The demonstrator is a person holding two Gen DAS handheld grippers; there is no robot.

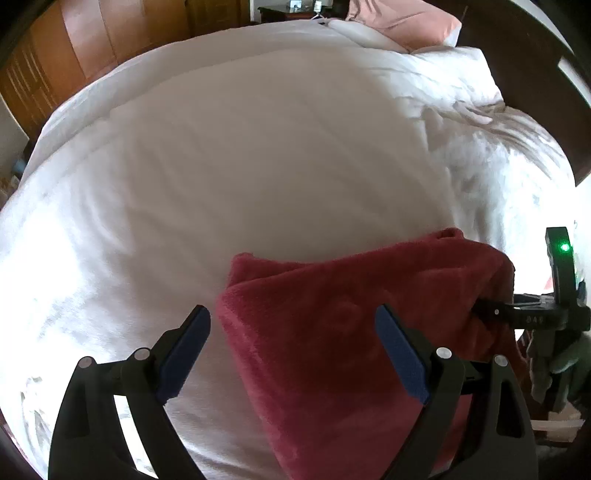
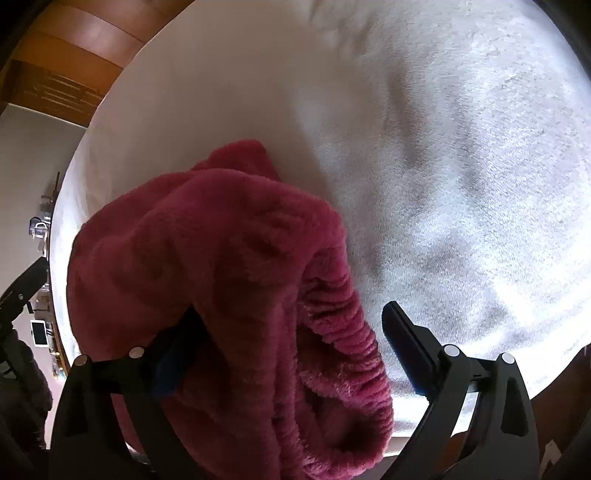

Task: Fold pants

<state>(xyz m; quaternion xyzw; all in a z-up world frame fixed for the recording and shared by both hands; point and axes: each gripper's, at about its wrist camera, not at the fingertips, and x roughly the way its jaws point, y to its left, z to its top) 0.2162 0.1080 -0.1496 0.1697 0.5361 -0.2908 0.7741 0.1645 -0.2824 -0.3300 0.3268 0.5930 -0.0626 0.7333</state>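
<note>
The dark red fleece pants (image 1: 332, 332) lie folded on the white bed cover (image 1: 240, 166), low and right of centre in the left wrist view. My left gripper (image 1: 291, 310) hovers over their left edge, open, with nothing pressed between its blue pads. At the pants' right end is my right gripper (image 1: 487, 308). In the right wrist view the pants (image 2: 221, 258) bunch up with the ribbed elastic waistband (image 2: 343, 350) facing me. My right gripper (image 2: 291, 310) is open wide around that end. Fabric covers part of its left finger; the right finger (image 2: 406, 339) stands apart from the cloth.
A pink pillow (image 1: 413, 22) and white pillows (image 1: 443, 70) lie at the head of the bed. Wooden wardrobe doors (image 1: 92, 48) stand beyond the bed's far side. A dark wooden bed frame (image 1: 576, 110) borders the right. The bed's near edge (image 2: 424, 428) runs just under my right gripper.
</note>
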